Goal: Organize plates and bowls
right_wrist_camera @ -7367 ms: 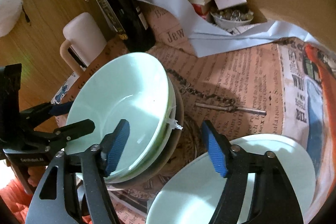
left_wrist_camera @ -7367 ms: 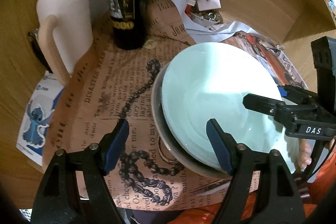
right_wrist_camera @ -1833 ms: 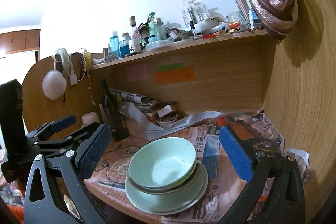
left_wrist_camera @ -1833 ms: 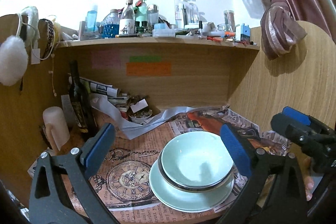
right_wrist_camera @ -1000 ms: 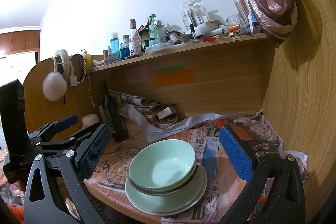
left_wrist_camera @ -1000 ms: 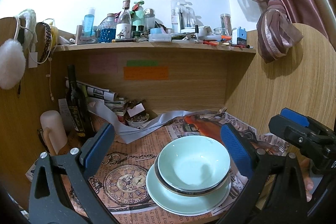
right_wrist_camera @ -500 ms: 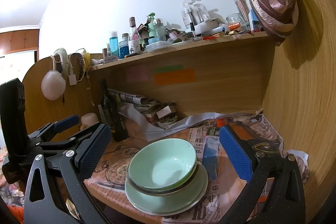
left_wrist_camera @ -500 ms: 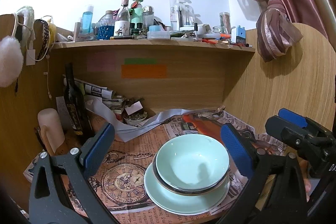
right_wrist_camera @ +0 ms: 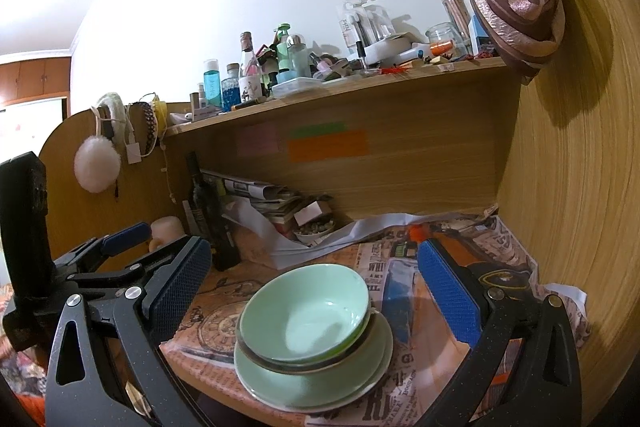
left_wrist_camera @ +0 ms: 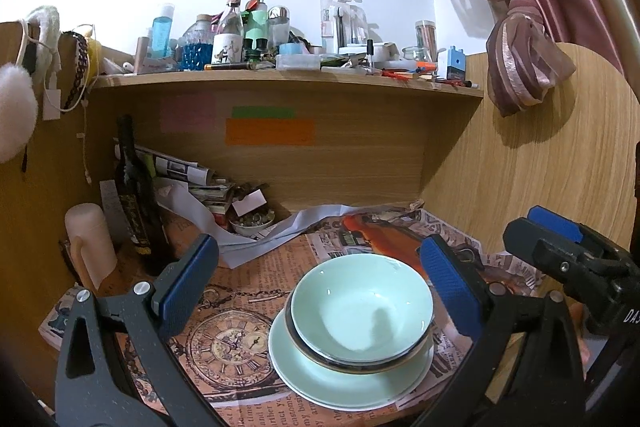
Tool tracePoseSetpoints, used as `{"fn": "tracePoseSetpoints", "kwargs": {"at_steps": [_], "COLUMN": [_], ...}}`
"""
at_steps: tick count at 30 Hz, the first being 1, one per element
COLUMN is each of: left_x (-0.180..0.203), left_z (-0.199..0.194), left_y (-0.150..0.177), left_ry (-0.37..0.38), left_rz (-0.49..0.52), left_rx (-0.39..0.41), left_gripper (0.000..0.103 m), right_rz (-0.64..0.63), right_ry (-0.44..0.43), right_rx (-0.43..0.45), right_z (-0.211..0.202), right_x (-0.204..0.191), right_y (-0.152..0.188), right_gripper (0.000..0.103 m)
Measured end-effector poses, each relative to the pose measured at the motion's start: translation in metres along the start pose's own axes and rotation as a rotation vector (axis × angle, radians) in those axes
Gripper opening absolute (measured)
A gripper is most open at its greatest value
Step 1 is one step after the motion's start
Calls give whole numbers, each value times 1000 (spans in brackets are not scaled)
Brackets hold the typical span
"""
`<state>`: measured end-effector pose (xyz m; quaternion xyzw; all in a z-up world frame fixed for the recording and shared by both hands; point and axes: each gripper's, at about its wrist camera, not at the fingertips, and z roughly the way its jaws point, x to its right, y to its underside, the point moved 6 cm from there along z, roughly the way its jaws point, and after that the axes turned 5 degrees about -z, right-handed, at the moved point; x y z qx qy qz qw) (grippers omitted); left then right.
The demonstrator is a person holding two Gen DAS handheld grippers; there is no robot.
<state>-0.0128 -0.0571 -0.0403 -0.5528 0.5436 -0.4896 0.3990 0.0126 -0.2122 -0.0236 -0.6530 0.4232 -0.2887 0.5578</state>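
A pale green bowl (left_wrist_camera: 360,303) sits nested in a dark-rimmed bowl (left_wrist_camera: 344,353), both stacked on a pale green plate (left_wrist_camera: 320,375) near the desk's front edge. The same stack shows in the right wrist view: bowl (right_wrist_camera: 304,311), plate (right_wrist_camera: 320,383). My left gripper (left_wrist_camera: 320,283) is open and empty, held back above the stack. My right gripper (right_wrist_camera: 312,279) is open and empty, also back from the stack. The right gripper shows at the right edge of the left wrist view (left_wrist_camera: 568,259); the left gripper shows at the left of the right wrist view (right_wrist_camera: 120,247).
The desk is covered with printed newspaper (left_wrist_camera: 224,339). A dark wine bottle (left_wrist_camera: 134,199), a cream mug (left_wrist_camera: 90,247), a small bowl of trinkets (left_wrist_camera: 252,223) and piled papers stand at the back left. A cluttered shelf (left_wrist_camera: 280,83) runs overhead. A wooden side panel (left_wrist_camera: 540,167) stands at right.
Over the last second both grippers have barely shifted and stay open. Seven seconds ago both were low and close over the bowls with the plate apart; now the bowls rest on the plate.
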Motion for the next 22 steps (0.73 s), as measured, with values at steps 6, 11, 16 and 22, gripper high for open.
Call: {"fn": "tracePoseSetpoints", "kwargs": {"at_steps": [6,11,16,22], "left_x": [-4,-7,-11,-16], "left_z": [5,7,9,13], "left_y": [2,3,2,2], "left_ry": [23,17,8,0], "left_rz": [-11,-13,-27,-38], "left_rx": [-22,-27,-19,-24], "left_gripper": [103,103,103,103], "right_rz": [4,1,-8,-14], "right_ry": [4,2,0,0], "right_rx": [-3,-12,-19,-33], "right_z": [3,6,11,17], "right_x": [3,4,4,2], "right_y": [0,1,1,3], "right_gripper": [103,103,103,103]}}
